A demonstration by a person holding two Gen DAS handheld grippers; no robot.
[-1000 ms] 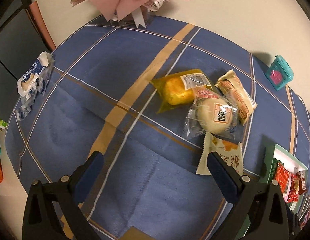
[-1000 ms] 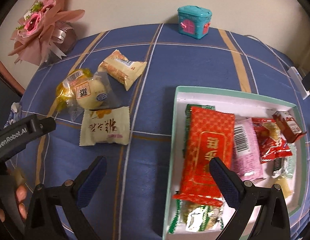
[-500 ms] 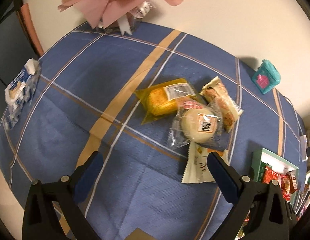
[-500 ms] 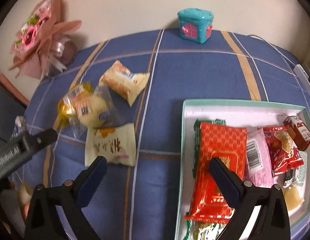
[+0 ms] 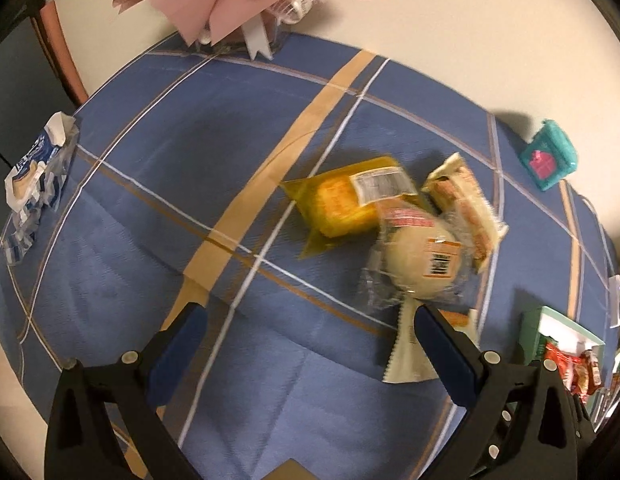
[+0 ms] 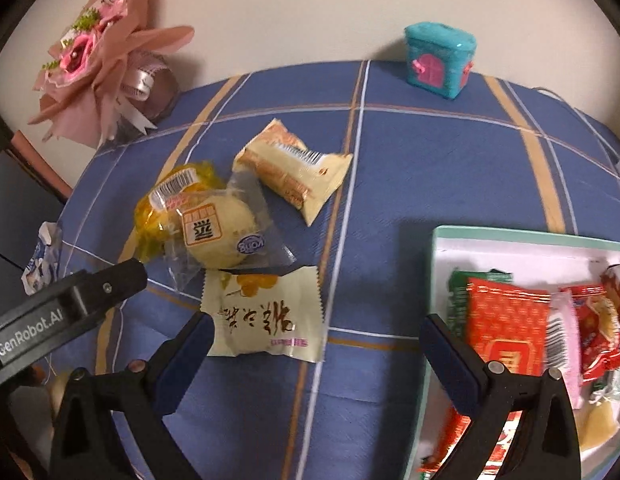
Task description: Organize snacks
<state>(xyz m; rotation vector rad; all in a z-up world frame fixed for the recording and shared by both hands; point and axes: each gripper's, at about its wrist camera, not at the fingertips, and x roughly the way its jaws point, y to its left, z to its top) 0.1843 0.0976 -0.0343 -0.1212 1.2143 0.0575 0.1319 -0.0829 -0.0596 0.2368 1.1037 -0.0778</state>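
Snacks are found in two places: several are already gathered in the white tray (image 6: pixel 521 240) with the pale green rim at the right of the blue checked tablecloth (image 6: pixel 429 160), among them a large red packet (image 6: pixel 505 328), a pink packet (image 6: pixel 565 344) and smaller red wrappers. Four remain loose on the cloth, in a close cluster left of the tray: a cream packet with brown lettering (image 6: pixel 266 320), a round bun in clear wrap (image 6: pixel 218 232) lying partly over a yellow-wrapped cake (image 6: pixel 170 196), and a beige wafer packet (image 6: pixel 294 176) just beyond them. By this count the task is judged to be somewhat past halfway (the tray's far end is cut off, so its full contents cannot be told). The right gripper (image 6: pixel 313 344) is held with its fingers wide apart and empty, above the cloth, with the cream packet beside its left finger. The left gripper (image 5: pixel 310 332) is likewise spread wide and grasps nothing, pointed toward the same cluster. The four loose snacks are still to be moved into the tray.
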